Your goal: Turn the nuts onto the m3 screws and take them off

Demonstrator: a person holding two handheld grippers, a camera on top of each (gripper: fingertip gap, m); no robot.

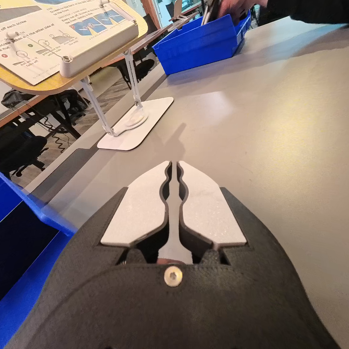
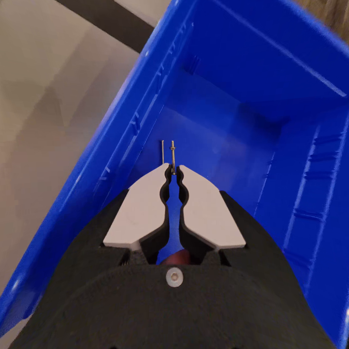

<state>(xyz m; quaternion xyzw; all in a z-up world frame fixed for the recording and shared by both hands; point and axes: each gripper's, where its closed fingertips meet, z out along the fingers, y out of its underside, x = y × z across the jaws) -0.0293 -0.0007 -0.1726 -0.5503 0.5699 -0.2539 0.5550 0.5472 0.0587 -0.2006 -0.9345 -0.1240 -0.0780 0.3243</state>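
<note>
right tongs (image 2: 174, 168): pinching screw (image 2: 172, 157) by its near end, nut (image 2: 172, 148) threaded far up, inside blue bin (image 2: 245, 94) | left tongs (image 1: 174, 164): nearly closed, empty, over surface (image 1: 264, 132) | handling: light, stiff, slippery; likely twists, so grip the shank squarely

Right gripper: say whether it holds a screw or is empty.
Holding. The right gripper is shut on a screw inside the blue bin; a nut sits near the screw's far end. A thin line beside it may be its reflection.

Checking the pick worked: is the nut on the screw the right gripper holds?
Yes, the right gripper pinches a screw with a nut threaded near its far end.
</note>
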